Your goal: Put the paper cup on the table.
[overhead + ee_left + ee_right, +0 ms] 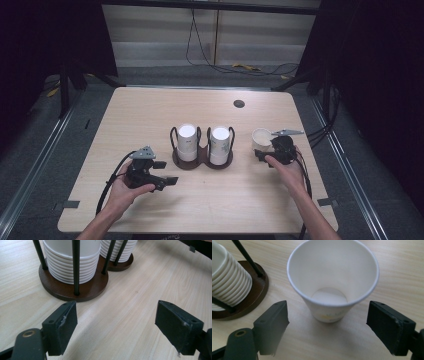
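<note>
Two stacks of white paper cups point(187, 141) point(220, 144) stand upside down in a brown two-post holder point(200, 161) at mid-table. A single white paper cup point(261, 137) stands upright and empty to the holder's right. My right gripper point(264, 151) is just in front of that cup. In the right gripper view the cup point(333, 272) sits between and slightly beyond the wide jaws of the right gripper point(328, 315), and no pad touches it. My left gripper point(167, 173) rests low to the holder's left, open with nothing between its jaws. In its view the left gripper point(116, 315) faces the holder base point(75, 290).
A round cable hole point(239, 103) sits near the table's far edge. Black cables trail from both grippers toward the person. Bare wood point(215, 200) lies in front of the holder. Metal floor rails run along both sides of the table.
</note>
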Demonstrator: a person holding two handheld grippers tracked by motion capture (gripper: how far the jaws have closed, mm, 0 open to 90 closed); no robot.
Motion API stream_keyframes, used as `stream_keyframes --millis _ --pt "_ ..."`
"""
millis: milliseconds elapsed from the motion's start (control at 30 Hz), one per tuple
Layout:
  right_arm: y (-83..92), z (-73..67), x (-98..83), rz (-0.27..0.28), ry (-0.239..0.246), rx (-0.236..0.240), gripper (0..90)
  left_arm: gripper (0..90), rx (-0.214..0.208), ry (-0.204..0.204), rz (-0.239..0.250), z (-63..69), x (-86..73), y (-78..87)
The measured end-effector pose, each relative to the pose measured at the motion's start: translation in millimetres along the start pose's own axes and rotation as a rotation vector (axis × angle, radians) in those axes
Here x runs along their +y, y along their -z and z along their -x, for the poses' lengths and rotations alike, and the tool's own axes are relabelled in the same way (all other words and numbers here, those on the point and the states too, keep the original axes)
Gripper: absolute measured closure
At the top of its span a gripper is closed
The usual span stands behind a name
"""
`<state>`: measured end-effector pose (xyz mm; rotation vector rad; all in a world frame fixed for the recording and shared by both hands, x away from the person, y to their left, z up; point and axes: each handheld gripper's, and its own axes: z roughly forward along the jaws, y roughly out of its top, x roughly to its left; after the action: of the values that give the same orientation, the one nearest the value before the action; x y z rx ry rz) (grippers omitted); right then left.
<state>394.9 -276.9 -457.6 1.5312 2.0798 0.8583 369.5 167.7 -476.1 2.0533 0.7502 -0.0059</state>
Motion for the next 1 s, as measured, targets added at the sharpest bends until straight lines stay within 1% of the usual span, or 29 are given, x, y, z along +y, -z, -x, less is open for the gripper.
stream_keyframes --millis 67,100,167,200,267,333,400,467,500,533,567,633,667,700,767,833,900,933,967,1000 --pt "5.6 -0.7 -5.7 0.014 -0.009 -0.004 17.8 18.0 0.004 0.002 -0.002 0.3 -0.3 0.1" --pt "9.2 -1.4 -8.9 0.021 -0.002 -0.001 17.9 18.0 0.015 0.003 -0.016 1.2 -1.1 1.7" --pt "14.2 -2.3 -12.7 0.034 0.002 0.0 18.0 18.0 0.019 -0.005 -0.013 2.4 -2.9 3.9" --pt "17.1 -3.0 -14.9 0.044 -0.004 0.0 18.1 18.0 0.017 -0.006 -0.011 3.0 -3.8 5.1" --pt "22.2 -5.1 -18.6 0.059 -0.012 0.023 18.3 18.0 0.022 -0.008 -0.011 4.4 -6.0 7.0" --pt "28.7 -11.3 -22.1 0.07 -0.01 0.035 18.3 18.0 0.024 -0.011 -0.014 4.0 -7.7 8.1" --pt "35.5 -17.6 -25.2 0.09 -0.009 0.052 18.5 18.0 0.032 0.003 -0.013 3.9 -12.0 10.0" --pt "43.0 -25.1 -28.4 0.107 -0.001 0.062 18.8 18.0 0.035 0.005 -0.011 3.5 -14.1 11.2" --pt "46.5 -28.8 -30.1 0.114 -0.001 0.07 19.2 18.0 0.036 0.0 -0.01 3.4 -14.8 11.7" --pt "49.5 -32.1 -31.8 0.119 0.004 0.081 19.9 17.9 0.028 -0.002 0.001 3.6 -15.8 12.0" --pt "52.2 -36.4 -34.5 0.131 0.018 0.092 21.0 17.8 0.025 0.0 0.001 3.5 -16.1 12.1" --pt "54.3 -43.1 -38.8 0.143 0.037 0.094 21.4 17.4 0.028 0.001 0.002 3.6 -16.5 12.1" --pt "54.1 -46.1 -41.1 0.139 0.043 0.096 21.5 17.4 0.031 0.003 0.002 3.8 -17.7 12.4" --pt "53.7 -49.5 -43.4 0.135 0.037 0.108 21.7 17.4 0.035 -0.002 0.004 4.3 -18.4 12.8" --pt "53.4 -57.0 -48.7 0.123 0.041 0.127 21.8 17.9 0.039 -0.015 0.013 5.9 -20.0 13.5" --pt "52.9 -63.2 -54.5 0.13 0.048 0.146 21.7 19.0 0.022 -0.017 0.027 6.2 -20.5 14.5" --pt "51.6 -67.6 -61.4 0.152 0.045 0.161 20.6 21.0 0.042 -0.025 0.029 7.8 -20.6 14.5" --pt "50.9 -68.6 -64.2 0.16 0.055 0.178 20.6 20.8 0.047 -0.034 0.028 8.5 -21.0 14.4" --pt "50.4 -69.5 -65.6 0.154 0.057 0.184 20.4 20.6 0.042 -0.038 0.029 9.3 -21.4 14.1" --pt "49.5 -69.7 -66.4 0.146 0.057 0.176 20.4 20.6 0.039 -0.037 0.03 10.0 -22.1 13.8"
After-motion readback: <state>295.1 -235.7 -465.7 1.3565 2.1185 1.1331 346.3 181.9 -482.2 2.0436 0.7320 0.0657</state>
